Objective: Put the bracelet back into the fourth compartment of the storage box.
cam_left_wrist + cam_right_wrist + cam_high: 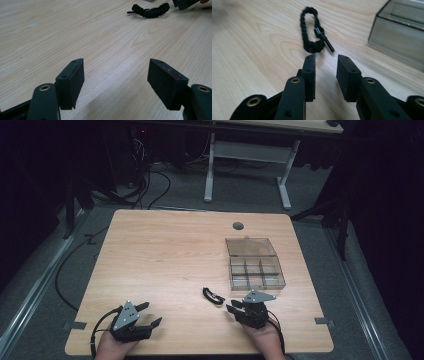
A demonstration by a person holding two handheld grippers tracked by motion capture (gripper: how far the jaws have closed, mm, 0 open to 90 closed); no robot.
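Overall, we note a pale woodgrain table (165, 260) on grey carpet in a dark room. Our right gripper (325, 60), jaws narrowly parted and empty, faces a black braided bracelet (310, 30) just ahead, its long axis running away. Our left gripper (116, 72) stands wide, empty. A clear plastic compartment box (255, 265) sits near.

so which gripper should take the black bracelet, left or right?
Right, probably. The right gripper sits just short of the black braided bracelet, jaws open and aimed at it. The left gripper is farther off across the table.
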